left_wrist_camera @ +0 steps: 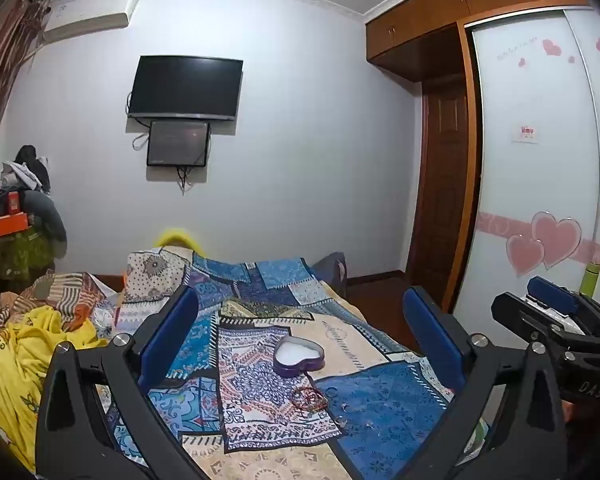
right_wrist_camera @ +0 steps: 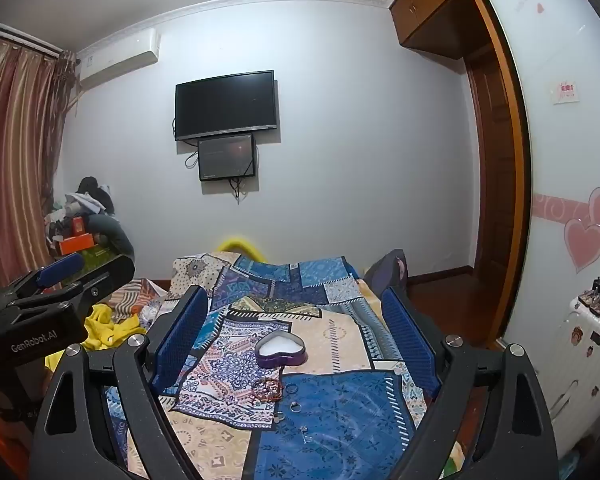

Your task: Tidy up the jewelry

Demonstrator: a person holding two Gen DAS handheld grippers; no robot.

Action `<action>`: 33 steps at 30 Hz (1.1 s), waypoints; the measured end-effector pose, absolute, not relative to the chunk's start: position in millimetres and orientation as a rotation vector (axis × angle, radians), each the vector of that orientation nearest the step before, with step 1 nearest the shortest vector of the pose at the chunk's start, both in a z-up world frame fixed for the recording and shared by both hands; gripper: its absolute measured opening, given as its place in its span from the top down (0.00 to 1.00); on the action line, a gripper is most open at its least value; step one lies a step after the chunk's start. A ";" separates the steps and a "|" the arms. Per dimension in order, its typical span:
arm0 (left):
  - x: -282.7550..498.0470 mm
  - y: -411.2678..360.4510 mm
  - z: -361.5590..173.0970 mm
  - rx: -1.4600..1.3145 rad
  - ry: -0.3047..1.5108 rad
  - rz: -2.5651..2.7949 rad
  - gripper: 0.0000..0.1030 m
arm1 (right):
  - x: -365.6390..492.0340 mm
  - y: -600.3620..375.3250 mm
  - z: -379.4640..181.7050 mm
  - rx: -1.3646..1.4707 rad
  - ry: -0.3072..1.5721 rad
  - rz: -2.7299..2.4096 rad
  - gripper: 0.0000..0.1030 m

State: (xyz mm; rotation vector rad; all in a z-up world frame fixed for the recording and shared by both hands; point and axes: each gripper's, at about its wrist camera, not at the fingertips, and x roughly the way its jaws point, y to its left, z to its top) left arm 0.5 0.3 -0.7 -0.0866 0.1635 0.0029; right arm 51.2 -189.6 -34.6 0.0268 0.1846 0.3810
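Heart-shaped purple tin (right_wrist_camera: 281, 349), lid off, sits on the patchwork bedspread (right_wrist_camera: 340, 420) mid-bed; inside shows only a white lining, no jewelry visible in it. Just nearer than the tin lie red bead bracelets (right_wrist_camera: 266, 389), then several small rings (right_wrist_camera: 292, 389) trailing toward the near edge. Left gripper (left_wrist_camera: 300, 344) and right gripper (right_wrist_camera: 298, 334) both spread wide, nothing between the pads, hovering above the bed.

On the bed's patchwork quilt (right_wrist_camera: 340, 336) lies an open purple heart-shaped tin (right_wrist_camera: 280, 350). Just in front of it sits a red beaded bracelet (right_wrist_camera: 266, 390), with small metal rings (right_wrist_camera: 294, 398) strung out to its right and nearer the camera. A black wall-mounted television (right_wrist_camera: 226, 105) hangs behind the bed.
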 end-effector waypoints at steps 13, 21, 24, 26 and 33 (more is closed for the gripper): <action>6.8 3.1 -2.9 -0.104 0.197 0.004 0.00 | 44.8 -187.7 -33.9 0.034 0.182 0.382 0.16; 8.7 4.8 -5.7 -0.102 0.201 0.012 0.00 | 50.3 -189.8 -34.2 0.037 0.193 0.384 0.16; 10.6 5.0 -7.9 -0.102 0.206 0.012 0.00 | 50.6 -190.1 -34.8 0.038 0.194 0.385 0.16; 11.9 5.4 -8.9 -0.103 0.209 0.013 0.00 | 50.1 -189.3 -35.6 0.036 0.195 0.385 0.16; 15.5 5.1 -11.7 -0.103 0.216 0.016 0.00 | 50.4 -188.7 -39.0 0.037 0.201 0.383 0.16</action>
